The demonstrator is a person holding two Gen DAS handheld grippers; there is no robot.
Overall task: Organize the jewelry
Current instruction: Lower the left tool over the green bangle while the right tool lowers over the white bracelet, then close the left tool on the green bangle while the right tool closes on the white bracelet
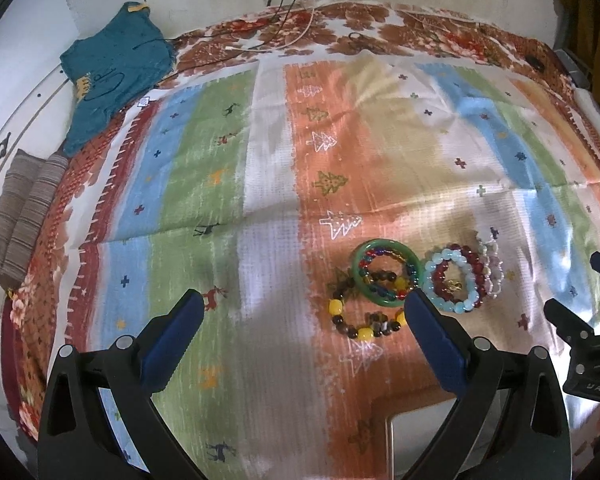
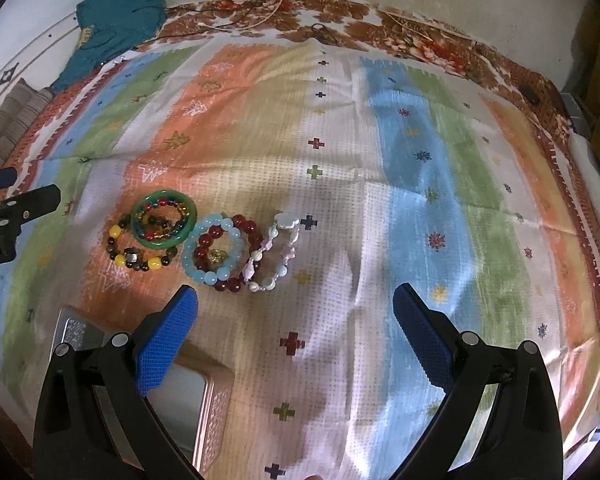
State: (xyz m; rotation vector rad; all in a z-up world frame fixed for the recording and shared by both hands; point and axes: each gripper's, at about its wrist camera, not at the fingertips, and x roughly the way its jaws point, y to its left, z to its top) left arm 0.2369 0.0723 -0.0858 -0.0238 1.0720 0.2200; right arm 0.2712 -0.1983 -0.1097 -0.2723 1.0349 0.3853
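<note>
Several bracelets lie in a row on the striped cloth. A green bangle [image 1: 359, 255] [image 2: 192, 216] rings a multicoloured bead bracelet [image 1: 384, 290]. A yellow-and-brown bead bracelet [image 1: 364, 332] [image 2: 120, 259] lies beside it. A pale blue bead bracelet [image 1: 440, 258] [image 2: 204, 276] overlaps a dark red one [image 1: 474, 258] [image 2: 240, 222]. A white-pink pearl bracelet [image 1: 494, 280] [image 2: 276, 252] lies rightmost. My left gripper [image 1: 300, 300] is open and empty, just short of the green bangle. My right gripper [image 2: 296, 296] is open and empty, just short of the pearl bracelet.
A metal box [image 2: 204, 400] [image 1: 420, 432] with a pinkish rim sits at the near edge, under my fingers. A teal garment [image 1: 116, 68] [image 2: 116, 16] and a striped folded cloth [image 1: 20, 216] lie far left. Cables [image 1: 284, 0] hang at the back wall.
</note>
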